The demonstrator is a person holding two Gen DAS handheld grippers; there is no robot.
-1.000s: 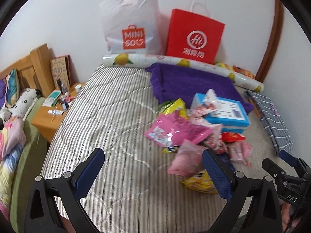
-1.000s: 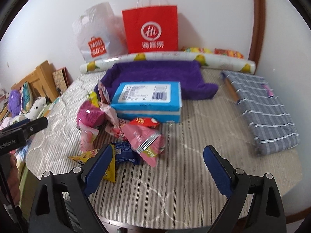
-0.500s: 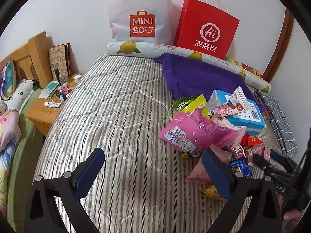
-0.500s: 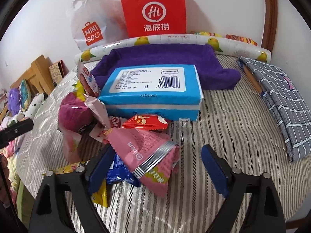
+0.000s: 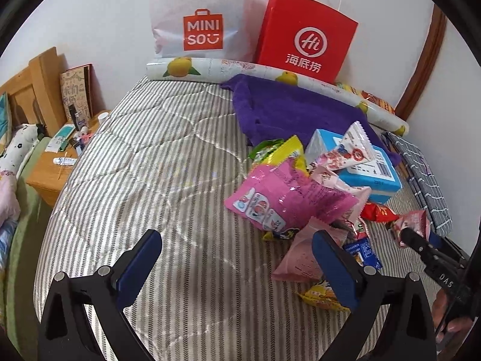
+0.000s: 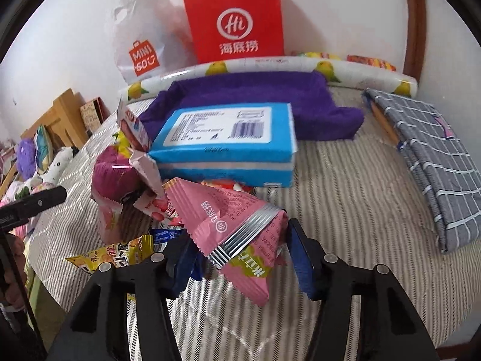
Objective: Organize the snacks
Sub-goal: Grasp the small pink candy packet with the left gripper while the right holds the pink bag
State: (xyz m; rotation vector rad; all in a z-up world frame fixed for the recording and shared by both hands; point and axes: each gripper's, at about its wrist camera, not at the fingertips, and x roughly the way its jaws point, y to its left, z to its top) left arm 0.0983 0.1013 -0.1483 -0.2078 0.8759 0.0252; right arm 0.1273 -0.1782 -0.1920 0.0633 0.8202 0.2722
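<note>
A heap of snack packets lies on the striped bed beside a blue tissue pack (image 6: 225, 147). In the right wrist view a pink snack packet with a silver-striped seal (image 6: 237, 231) sits between my right gripper's (image 6: 240, 255) fingers; the jaws are partly closed around it, with a little space still showing at its sides. The right gripper also shows in the left wrist view (image 5: 427, 246) by the same packet (image 5: 412, 225). My left gripper (image 5: 237, 267) is open and empty above the bed, left of the heap, near a big pink packet (image 5: 288, 201) and a pale pink one (image 5: 303, 255).
A red paper bag (image 5: 306, 36) and a white Miniso bag (image 5: 201, 24) stand against the wall behind a lemon-print roll (image 5: 216, 67). A purple towel (image 5: 297, 108), a grey checked cloth (image 6: 433, 150) and a wooden nightstand (image 5: 51, 171) are also in view.
Both grippers moved forward toward the snack heap. My right gripper's jaws narrowed around the pink packet with the silver seal.
</note>
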